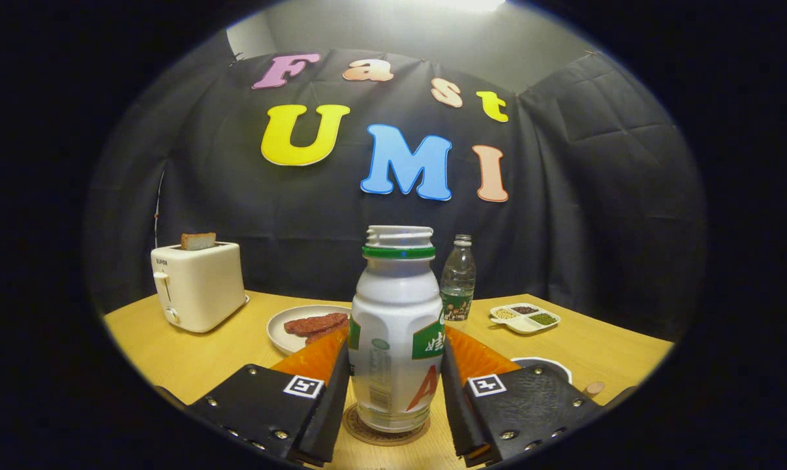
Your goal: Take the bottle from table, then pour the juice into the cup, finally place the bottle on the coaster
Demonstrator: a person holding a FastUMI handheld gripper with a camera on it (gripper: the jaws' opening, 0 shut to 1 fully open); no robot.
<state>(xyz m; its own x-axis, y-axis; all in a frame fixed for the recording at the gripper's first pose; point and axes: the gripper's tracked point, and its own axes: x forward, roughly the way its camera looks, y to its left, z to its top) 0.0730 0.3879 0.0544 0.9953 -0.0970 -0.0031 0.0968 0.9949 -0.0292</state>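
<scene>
White plastic fills the gap between the two fingers: an uncapped drink bottle (397, 333) with a green neck ring and a threaded mouth stands upright there, its base set on a round brown coaster (385, 427) that peeps out under it on the wooden table (191, 352). The gripper (397, 385) has its fingers set about a bottle's width apart, one along each side of the bottle's lower body. Each finger's inner face lies right at the bottle wall, but whether both press on it or stand a hair off cannot be told from this angle.

Much of the coaster is covered by the bottle and the finger blocks, so only its near rim shows. Just beyond the right finger a dark-rimmed round vessel (542, 365), perhaps the cup, is mostly hidden; what it contains cannot be made out. Beside it a small pale wooden piece (592, 389) is cut off and hard to name.

Farther back, a clear water bottle (458, 281) stands behind the white one, partly screened by it. A plate (282, 326) with reddish meat strips (315, 324) lies beyond the left finger, a cream toaster (198, 286) with a slice of bread (198, 241) in its slot stands at the table's far left, and a divided white dish (524, 318) of beans or grains sits far right.
</scene>
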